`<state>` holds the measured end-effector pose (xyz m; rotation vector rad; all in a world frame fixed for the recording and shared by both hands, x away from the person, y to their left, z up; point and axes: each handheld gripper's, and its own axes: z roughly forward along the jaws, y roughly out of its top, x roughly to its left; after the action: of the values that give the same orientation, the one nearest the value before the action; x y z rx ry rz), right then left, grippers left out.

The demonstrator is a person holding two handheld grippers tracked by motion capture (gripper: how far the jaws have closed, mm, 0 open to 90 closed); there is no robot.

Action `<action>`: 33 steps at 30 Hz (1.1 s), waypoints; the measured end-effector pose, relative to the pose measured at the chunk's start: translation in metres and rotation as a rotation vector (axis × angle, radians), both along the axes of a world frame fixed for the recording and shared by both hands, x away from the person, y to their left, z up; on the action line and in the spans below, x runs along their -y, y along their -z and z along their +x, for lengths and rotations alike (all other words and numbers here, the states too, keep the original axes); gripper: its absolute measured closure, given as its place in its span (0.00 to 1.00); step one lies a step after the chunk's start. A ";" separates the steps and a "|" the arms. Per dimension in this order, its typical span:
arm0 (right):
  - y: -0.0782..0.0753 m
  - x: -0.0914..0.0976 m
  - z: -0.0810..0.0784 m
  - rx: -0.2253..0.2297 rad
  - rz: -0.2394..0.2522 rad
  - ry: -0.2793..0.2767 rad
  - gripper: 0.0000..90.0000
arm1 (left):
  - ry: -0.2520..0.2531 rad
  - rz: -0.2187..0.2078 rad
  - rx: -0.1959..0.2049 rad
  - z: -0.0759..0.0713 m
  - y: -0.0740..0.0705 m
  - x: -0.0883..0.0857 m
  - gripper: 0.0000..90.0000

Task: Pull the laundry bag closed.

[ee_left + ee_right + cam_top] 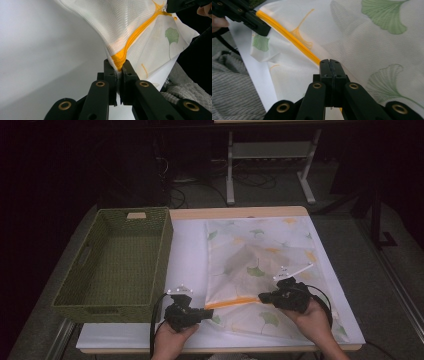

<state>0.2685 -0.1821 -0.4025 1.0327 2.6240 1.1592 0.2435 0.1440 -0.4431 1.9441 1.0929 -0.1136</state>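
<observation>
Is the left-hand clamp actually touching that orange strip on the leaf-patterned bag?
Touching. In the left gripper view, the left gripper has its jaws pinched shut on the orange strip of the mesh bag, no gap between.

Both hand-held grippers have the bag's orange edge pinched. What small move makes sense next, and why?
Probably lift both together and carry the mesh bag left toward the green basket. The left hand-held gripper and right hand-held gripper are each shut on the orange zipper edge, and the basket sits open beside the bag.
</observation>
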 end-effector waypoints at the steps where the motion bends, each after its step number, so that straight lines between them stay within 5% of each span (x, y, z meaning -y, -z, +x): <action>1: 0.000 0.001 0.000 -0.001 0.008 0.002 1.00 | 0.001 -0.004 0.001 0.000 0.000 0.000 0.95; 33: -0.010 0.039 0.002 -0.001 0.012 0.087 1.00 | -0.013 -0.015 0.013 0.003 0.001 -0.006 0.95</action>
<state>0.2705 -0.2207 -0.3923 1.1378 2.5473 1.1576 0.2462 0.1497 -0.4436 1.9218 1.0933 -0.1013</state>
